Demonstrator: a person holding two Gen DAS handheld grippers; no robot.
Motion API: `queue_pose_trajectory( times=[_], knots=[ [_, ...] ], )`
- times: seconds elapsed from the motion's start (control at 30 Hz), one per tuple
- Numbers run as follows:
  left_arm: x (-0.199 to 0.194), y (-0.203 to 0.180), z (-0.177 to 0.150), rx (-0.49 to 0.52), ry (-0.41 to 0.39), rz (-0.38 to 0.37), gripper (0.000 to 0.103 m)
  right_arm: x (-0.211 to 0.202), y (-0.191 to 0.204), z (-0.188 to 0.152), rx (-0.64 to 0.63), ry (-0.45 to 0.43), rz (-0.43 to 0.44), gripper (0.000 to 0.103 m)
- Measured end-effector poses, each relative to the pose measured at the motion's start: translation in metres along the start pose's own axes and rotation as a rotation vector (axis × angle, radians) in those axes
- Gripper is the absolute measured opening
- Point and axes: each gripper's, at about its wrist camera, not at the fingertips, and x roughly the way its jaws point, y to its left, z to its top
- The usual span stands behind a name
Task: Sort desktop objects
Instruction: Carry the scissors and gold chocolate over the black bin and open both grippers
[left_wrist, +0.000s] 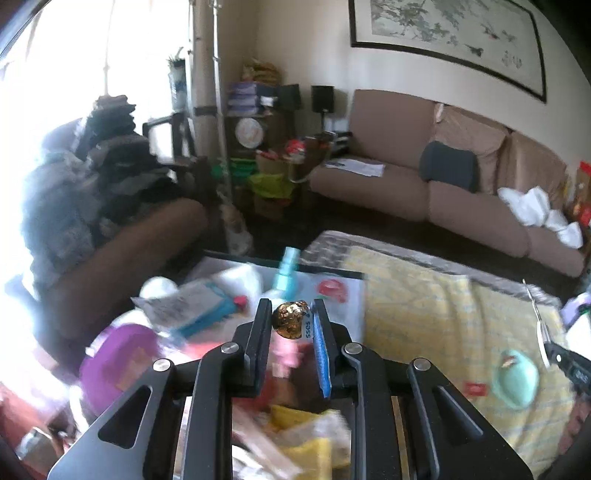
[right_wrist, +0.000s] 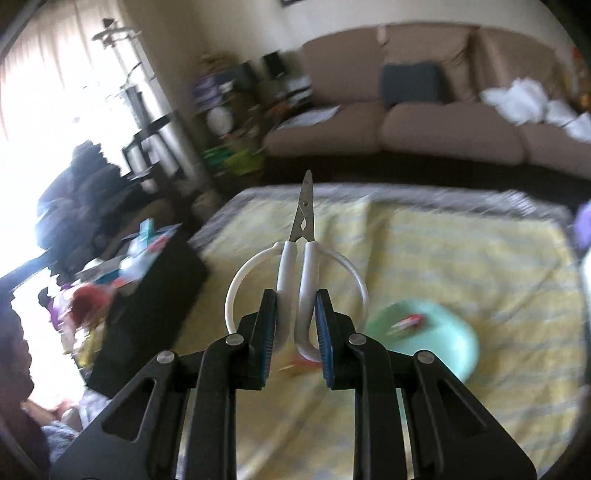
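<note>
Left wrist view: a gold foil-wrapped ball (left_wrist: 290, 319) sat pinched at the tips of the left gripper (left_wrist: 291, 314), above a blurred box of clutter (left_wrist: 207, 306) whose contents were hard to make out. The right gripper (right_wrist: 295, 314) clamped white-handled scissors (right_wrist: 301, 258) by the handles, blades closed and pointing away, over the yellow cloth (right_wrist: 443, 258). A mint dish (right_wrist: 443, 332) lay smeared by motion, its contents unreadable.

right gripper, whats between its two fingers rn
A pair of white-handled scissors, handles pinched between the right gripper, blades pointing away; right wrist view.
</note>
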Motion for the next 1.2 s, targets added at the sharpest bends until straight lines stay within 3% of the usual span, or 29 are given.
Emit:
queue_pose_trajectory(
  times=[0.13, 0.2, 0.37, 0.57, 0.77, 1.07, 1.13, 1.2],
  knots=[
    [0.005, 0.034, 0.002, -0.027, 0.01, 0.062, 0.021, 0.032, 0.06, 0.003, -0.016, 0.055, 0.081, 0.02],
    [0.006, 0.056, 0.003, -0.061, 0.013, 0.082, 0.021, 0.037, 0.105, 0.015, -0.058, 0.042, 0.123, 0.02],
    [0.008, 0.098, 0.002, -0.161, 0.03, 0.065, 0.021, 0.041, 0.218, 0.037, -0.21, 0.011, 0.206, 0.02],
    [0.015, 0.115, -0.005, -0.21, 0.061, 0.052, 0.021, 0.073, 0.304, 0.031, -0.309, 0.082, 0.233, 0.02],
    [0.015, 0.121, -0.007, -0.217, 0.067, 0.05, 0.021, 0.122, 0.339, 0.009, -0.349, 0.163, 0.204, 0.02],
    [0.026, 0.13, -0.011, -0.261, 0.093, 0.038, 0.021, 0.151, 0.337, 0.005, -0.338, 0.233, 0.132, 0.025],
    [0.026, 0.129, -0.011, -0.261, 0.098, 0.031, 0.021, 0.148, 0.336, 0.007, -0.331, 0.227, 0.143, 0.05],
    [0.027, 0.129, -0.012, -0.264, 0.107, 0.029, 0.021, 0.14, 0.336, 0.009, -0.343, 0.196, 0.147, 0.058]
  ],
)
